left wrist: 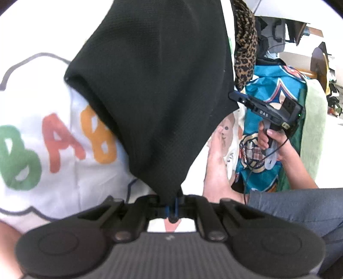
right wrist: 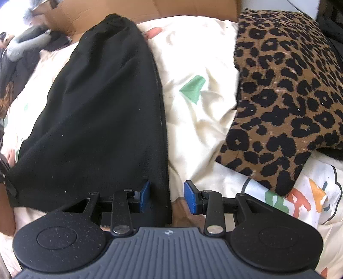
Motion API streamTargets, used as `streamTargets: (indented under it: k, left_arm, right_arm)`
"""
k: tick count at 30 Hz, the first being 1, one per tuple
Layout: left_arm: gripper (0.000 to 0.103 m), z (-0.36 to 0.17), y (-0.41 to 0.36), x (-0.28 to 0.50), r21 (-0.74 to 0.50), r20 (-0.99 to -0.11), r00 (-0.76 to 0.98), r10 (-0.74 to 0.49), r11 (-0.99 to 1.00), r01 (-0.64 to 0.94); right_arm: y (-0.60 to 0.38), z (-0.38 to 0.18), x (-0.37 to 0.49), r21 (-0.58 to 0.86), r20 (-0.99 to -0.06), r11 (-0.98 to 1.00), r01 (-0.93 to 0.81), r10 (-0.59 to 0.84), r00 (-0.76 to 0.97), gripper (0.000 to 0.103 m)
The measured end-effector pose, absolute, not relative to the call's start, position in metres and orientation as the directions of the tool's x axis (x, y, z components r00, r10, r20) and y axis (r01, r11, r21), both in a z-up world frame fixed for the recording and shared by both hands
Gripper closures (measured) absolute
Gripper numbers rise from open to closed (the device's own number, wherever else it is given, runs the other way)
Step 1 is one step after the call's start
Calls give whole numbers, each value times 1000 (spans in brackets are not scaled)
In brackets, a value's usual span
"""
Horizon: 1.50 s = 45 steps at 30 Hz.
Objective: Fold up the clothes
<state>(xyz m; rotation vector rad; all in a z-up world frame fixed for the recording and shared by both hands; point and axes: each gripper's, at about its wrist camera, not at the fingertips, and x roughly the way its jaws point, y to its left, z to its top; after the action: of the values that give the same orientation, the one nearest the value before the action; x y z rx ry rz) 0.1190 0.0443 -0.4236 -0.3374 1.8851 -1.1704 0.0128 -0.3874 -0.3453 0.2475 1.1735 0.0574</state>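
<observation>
The black garment hangs lifted at one corner, its fabric drawn to a point that runs into the left gripper, whose blue pads are pinched together on it. From the right wrist view the same black garment lies stretched over a cream sheet, its hemmed edge running down between the fingers of the right gripper. Those fingers stand apart, the left blue pad over the cloth, the right pad clear of it above the sheet; they press on nothing. In the left view the right gripper shows as a dark body held by a hand, pointing down toward the garment's far edge; its fingertips are hidden behind the black fabric. The sheet carries large coloured letters in green, red and orange. A leopard-print cloth lies just right of the garment, on the sheet, apart from it. A teal printed garment lies behind the hand, with a pale green towel beside it. A brown cardboard box stands beyond the sheet's far edge.
</observation>
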Motion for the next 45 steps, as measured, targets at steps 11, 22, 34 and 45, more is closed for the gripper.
streamTargets:
  k: [11,22,34,45]
  left_arm:
    - [98,-408,51,118,-788,-590,-573,-569,563,252]
    - [98,-376,53,119,-695,-701,-491,-517,649,309]
    - [99,-361,57,124,-628,-765,-421,-487,709,321]
    - [99,-289,78,135,-609,-791,-306,-529,724,322]
  right_arm:
    - [-384,-361,23,299,-886,946,124,227,405,62]
    - [-365,-366,43,297,-913,942,155,233,334,86]
    - [-414,-394,45,589,-794,759,278,481,372,100]
    - [-389,-339,41,584,-805,728,359,463,370,101]
